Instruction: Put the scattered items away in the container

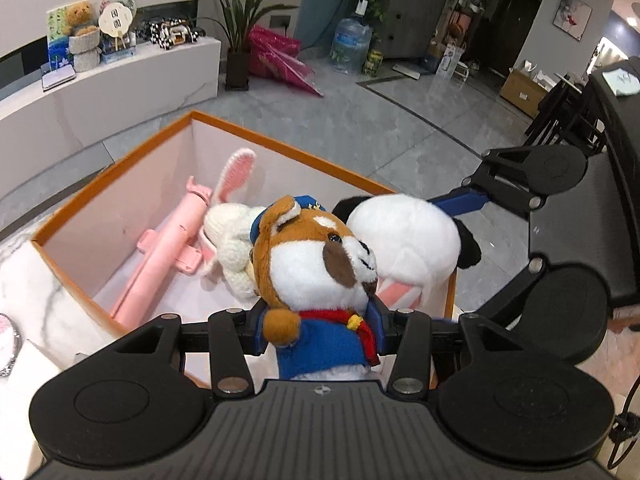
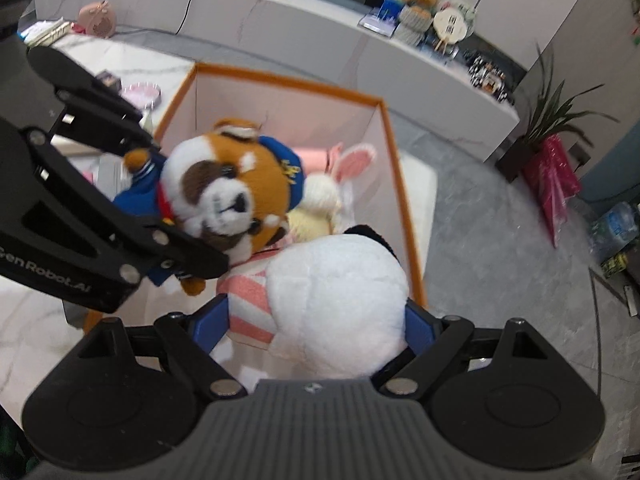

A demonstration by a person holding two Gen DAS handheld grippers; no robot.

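My left gripper (image 1: 322,330) is shut on a brown-and-white plush dog (image 1: 320,256) in a blue coat and cap, held over the near edge of the orange-rimmed box (image 1: 280,146). My right gripper (image 2: 318,322) is shut on a white plush with black ears and a pink-striped piece (image 2: 340,292), also over the box (image 2: 288,80). Both toys show in both views: the white plush (image 1: 404,236) beside the dog, the dog (image 2: 228,196) in the left gripper. Inside the box lie a knitted white rabbit (image 1: 230,240) and a pink stick-shaped item (image 1: 160,264).
The box stands on a white marble table (image 1: 28,280). A pink round item (image 2: 140,94) and small things lie on the table left of the box. A white counter (image 1: 120,80), a potted plant (image 1: 238,40) and grey floor lie beyond.
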